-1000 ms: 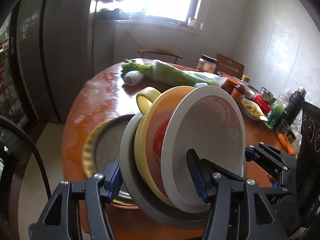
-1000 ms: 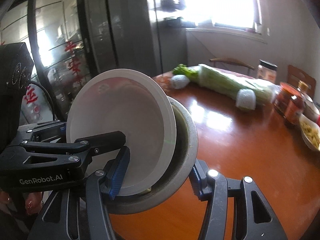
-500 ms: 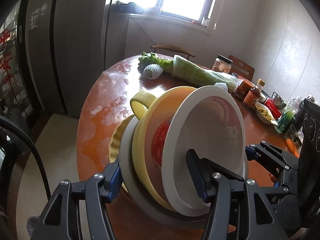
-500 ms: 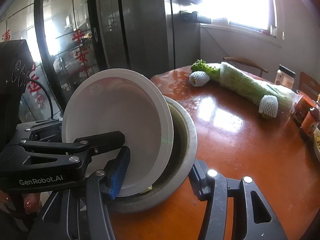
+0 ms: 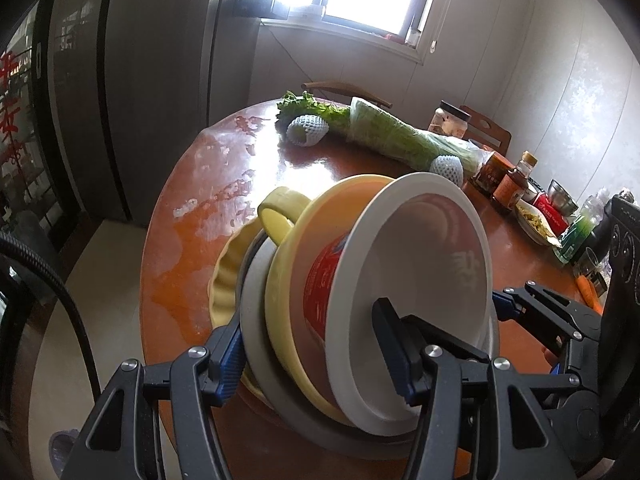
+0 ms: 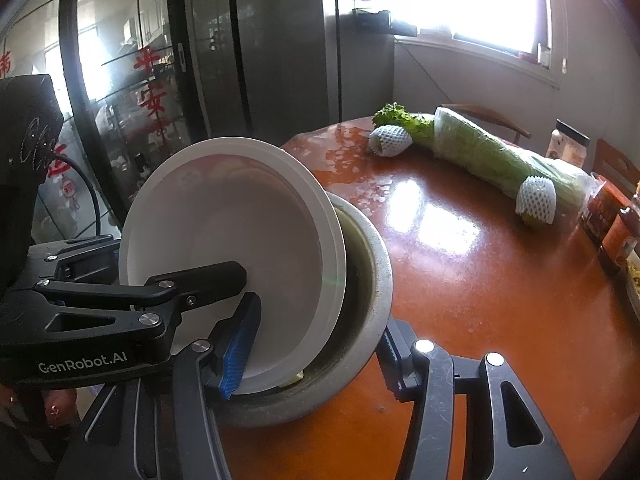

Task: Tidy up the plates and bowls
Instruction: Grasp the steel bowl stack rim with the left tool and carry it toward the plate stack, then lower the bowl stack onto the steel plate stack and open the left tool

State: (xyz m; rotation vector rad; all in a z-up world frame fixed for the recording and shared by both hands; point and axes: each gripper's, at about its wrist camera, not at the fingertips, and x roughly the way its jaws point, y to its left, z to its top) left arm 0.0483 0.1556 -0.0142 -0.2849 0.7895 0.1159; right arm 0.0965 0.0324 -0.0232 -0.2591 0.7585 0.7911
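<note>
A tilted stack of nested bowls hangs just above the table: a white bowl point(image 5: 432, 264) with a red label sits inside a yellow handled bowl point(image 5: 288, 276), which sits inside a grey bowl point(image 5: 256, 320). My left gripper point(image 5: 312, 364) is shut on the stack's near rim, one pad inside the white bowl and one outside the grey bowl. From the other side my right gripper point(image 6: 316, 356) is shut on the same stack, across the white bowl point(image 6: 240, 216) and grey bowl point(image 6: 372, 264). A yellow fluted plate point(image 5: 228, 276) lies on the table under the stack.
On the round orange-brown table point(image 5: 208, 184) lie a bagged cabbage with greens point(image 5: 400, 136) and two foam-netted fruits point(image 5: 306, 132). Jars and sauce bottles point(image 5: 512, 184) crowd the right side. Chairs stand behind, and a dark fridge point(image 5: 140, 80) is at the left past the table edge.
Both grippers have carried the stack slightly down and across, so it now covers most of the fluted plate. Both grips are unchanged.
</note>
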